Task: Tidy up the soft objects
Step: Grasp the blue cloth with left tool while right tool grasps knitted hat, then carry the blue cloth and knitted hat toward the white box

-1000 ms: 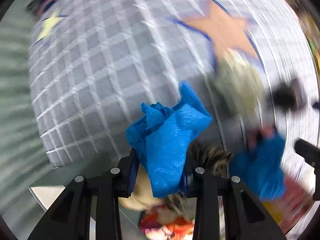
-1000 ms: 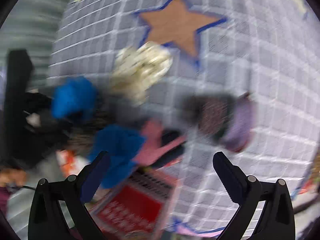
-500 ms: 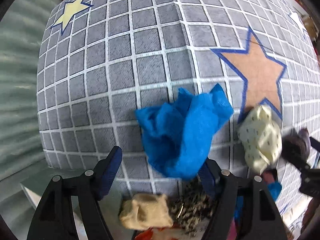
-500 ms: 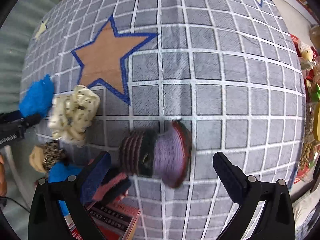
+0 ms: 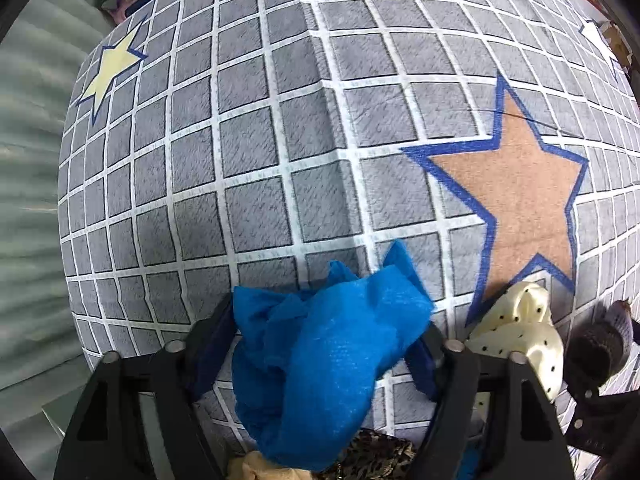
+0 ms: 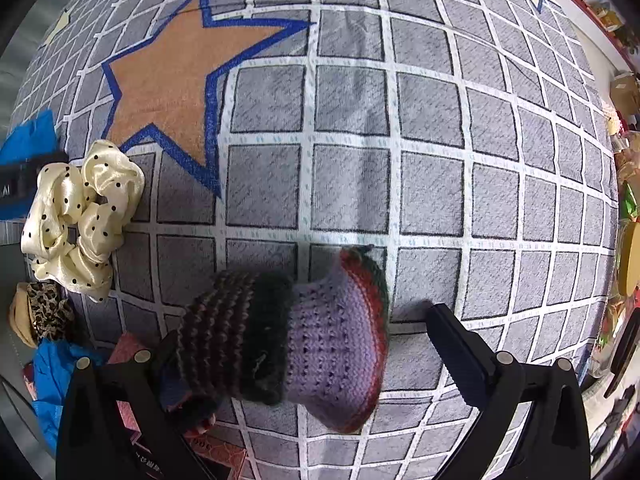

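So the biggest thing here is the rug (image 5: 256, 152), grey squares with a white grid, an orange star with a blue outline (image 5: 516, 196) printed on it and a smaller pale yellow star (image 5: 110, 66) off toward the far left corner. Everything soft sits along the near edge of it.

Left gripper (image 5: 328, 344) points straight down with a crumpled blue cloth (image 5: 328, 352) bunched between its jaws. The jaws have just been closing in on it a bit; both sides of the cloth reach the pads, but I honestly can't tell if they're actually pinching it or it's just lying there on the rug.

Right gripper (image 6: 304, 344) stands wide, jaws well apart, over a knitted piece (image 6: 296, 332), dark striped on one half, lilac with a red-green rim on the other. It lies on the rug against the left finger, with a clear gap before the right finger, so not gripped.

Left of that is a cream polka-dot scrunchie (image 6: 80, 212), touching the star's lower point. Just below it, a little leopard-print scrunchie (image 6: 42, 312) sits off the rug's edge.
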`<state>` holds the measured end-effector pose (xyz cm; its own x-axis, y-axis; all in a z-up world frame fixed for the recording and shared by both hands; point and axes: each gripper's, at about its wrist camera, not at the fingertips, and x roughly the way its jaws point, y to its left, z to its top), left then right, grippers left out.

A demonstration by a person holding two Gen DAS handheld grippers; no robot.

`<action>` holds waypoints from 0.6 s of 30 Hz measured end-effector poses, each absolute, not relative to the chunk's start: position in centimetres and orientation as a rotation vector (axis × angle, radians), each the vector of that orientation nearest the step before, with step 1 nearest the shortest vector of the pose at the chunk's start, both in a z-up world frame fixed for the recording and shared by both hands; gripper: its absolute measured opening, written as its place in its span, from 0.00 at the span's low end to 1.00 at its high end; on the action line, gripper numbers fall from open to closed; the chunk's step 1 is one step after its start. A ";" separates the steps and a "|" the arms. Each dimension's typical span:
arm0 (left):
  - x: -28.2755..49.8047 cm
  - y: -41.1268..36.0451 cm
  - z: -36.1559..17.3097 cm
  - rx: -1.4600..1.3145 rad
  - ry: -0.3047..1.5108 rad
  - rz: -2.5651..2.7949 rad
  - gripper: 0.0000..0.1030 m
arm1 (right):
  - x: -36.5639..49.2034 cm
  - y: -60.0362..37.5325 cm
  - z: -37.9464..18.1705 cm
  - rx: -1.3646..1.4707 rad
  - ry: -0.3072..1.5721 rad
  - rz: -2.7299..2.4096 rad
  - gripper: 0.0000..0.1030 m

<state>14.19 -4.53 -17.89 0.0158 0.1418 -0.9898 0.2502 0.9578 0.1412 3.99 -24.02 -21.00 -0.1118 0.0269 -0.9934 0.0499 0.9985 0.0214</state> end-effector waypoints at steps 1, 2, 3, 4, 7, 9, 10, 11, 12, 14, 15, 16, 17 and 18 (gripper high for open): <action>14.5 -5.1 -17.6 0.316 1.562 -0.099 0.50 | 4.0 -23.9 -20.8 0.068 1.687 -0.021 0.99; 14.9 -5.9 -17.2 0.339 1.563 -0.099 0.44 | 4.5 -23.1 -20.5 0.067 1.683 -0.022 0.92; 14.7 -6.9 -17.0 0.376 1.562 -0.101 0.39 | 4.1 -22.9 -20.1 0.049 1.669 -0.016 0.82; 14.2 -8.3 -16.8 0.395 1.561 -0.111 0.35 | 4.4 -23.1 -19.9 0.043 1.660 -0.005 0.76; 13.3 -9.9 -15.7 0.381 1.562 -0.137 0.31 | 3.7 -24.0 -18.7 0.047 1.648 0.025 0.60; 12.8 -9.7 -14.3 0.332 1.558 -0.133 0.31 | 3.5 -24.8 -18.2 0.091 1.638 0.031 0.57; 12.6 -9.2 -13.6 0.308 1.554 -0.134 0.31 | 3.3 -25.5 -17.8 0.140 1.624 0.040 0.57; 12.4 -9.1 -12.5 0.288 1.546 -0.134 0.31 | 3.2 -26.2 -17.3 0.186 1.610 0.052 0.56; 12.2 -9.0 -11.7 0.285 1.535 -0.133 0.31 | 3.0 -26.7 -16.4 0.227 1.590 0.061 0.56; 11.7 -9.2 -9.7 0.293 1.504 -0.140 0.31 | 2.7 -27.0 -14.8 0.238 1.556 0.067 0.57; 11.2 -9.0 -8.8 0.297 1.491 -0.146 0.31 | 2.6 -27.0 -14.1 0.241 1.542 0.075 0.57; 10.8 -9.1 -7.7 0.301 1.474 -0.149 0.31 | 2.3 -26.9 -13.1 0.241 1.528 0.083 0.57; 10.2 -9.3 -6.6 0.301 1.457 -0.145 0.31 | 2.1 -26.9 -12.1 0.241 1.515 0.090 0.57; 9.9 -8.0 -5.8 0.293 1.445 -0.143 0.31 | 1.8 -26.8 -11.2 0.247 1.501 0.096 0.57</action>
<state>9.85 -8.02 -5.81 0.1251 0.0796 -0.9889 0.2723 0.9557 0.1114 1.80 -26.81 -11.18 0.0717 0.2148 -0.9740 0.0890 0.9713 0.2207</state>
